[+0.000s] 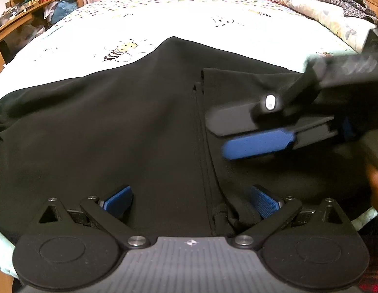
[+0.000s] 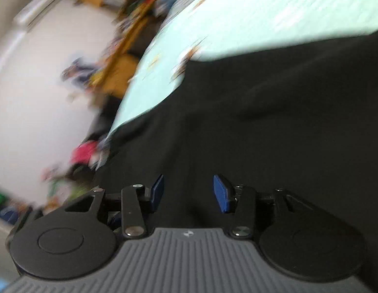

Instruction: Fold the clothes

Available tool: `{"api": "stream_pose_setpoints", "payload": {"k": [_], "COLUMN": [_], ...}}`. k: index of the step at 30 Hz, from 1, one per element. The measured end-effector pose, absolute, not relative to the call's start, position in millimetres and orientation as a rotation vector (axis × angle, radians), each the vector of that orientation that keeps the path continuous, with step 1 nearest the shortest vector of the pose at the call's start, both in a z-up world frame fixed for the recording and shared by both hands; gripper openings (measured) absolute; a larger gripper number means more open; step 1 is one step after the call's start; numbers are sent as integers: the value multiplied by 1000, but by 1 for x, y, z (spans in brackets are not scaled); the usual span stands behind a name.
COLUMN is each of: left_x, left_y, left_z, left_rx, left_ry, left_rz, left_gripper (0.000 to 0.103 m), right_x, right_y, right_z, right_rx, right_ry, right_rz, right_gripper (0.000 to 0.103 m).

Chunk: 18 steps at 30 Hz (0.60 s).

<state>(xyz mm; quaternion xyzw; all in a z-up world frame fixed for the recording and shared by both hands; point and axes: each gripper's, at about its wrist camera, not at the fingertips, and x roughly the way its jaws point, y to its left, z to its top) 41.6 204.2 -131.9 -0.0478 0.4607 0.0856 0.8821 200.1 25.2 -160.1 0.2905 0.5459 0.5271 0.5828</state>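
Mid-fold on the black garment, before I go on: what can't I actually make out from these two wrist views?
- Black garment: its near hem in the left wrist view is hidden behind the left gripper.
- Right gripper: smeared there, its rear cut by the right frame edge.
- Shelves and floor clutter: right wrist view is too blurred to identify.
- Garment type: neither view shows enough.

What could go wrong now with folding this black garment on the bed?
1. The folded flap on the black garment lies loose; the right gripper, open and empty just above it, could catch it and undo the fold.
2. The left gripper is open over bunched fabric near the close edge; closing there might pinch several layers.
3. The right wrist view is blurred, so aiming is uncertain.
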Motion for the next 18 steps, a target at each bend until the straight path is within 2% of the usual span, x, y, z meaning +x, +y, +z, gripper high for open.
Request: {"api": "stream_pose_setpoints", "payload": {"k": [1, 3, 6, 11, 14, 16, 18], "left_x": [39, 34, 25, 6, -10, -23, -37], "left_y": [206, 210, 217, 236, 254, 268, 282], "left_z": [-130, -126, -117, -102, -93, -88, -85], "left_rx": [-109, -130, -155, -199, -253, -278, -317], "left_ry": [959, 952, 930, 888, 865, 847, 836], "left_rz": [179, 177, 178, 226, 250, 283, 308], "left_gripper": [103, 102, 102, 100, 100, 100, 100], "right_x": [198, 198, 210, 192, 184, 187, 193], "right_y": [25, 11, -9, 3, 15, 5, -1], "right_z": [-161, -155, -147, -149, -146, -135, -130], "right_rx": [783, 958, 921, 624, 850, 929, 850], "right_ry": [1267, 1131, 1074, 1176, 1180, 1068, 1056], "right_rz": [1259, 1281, 1157, 1045, 1238, 1256, 1164], "right_gripper": [48, 48, 56, 59, 59, 59, 60]}}
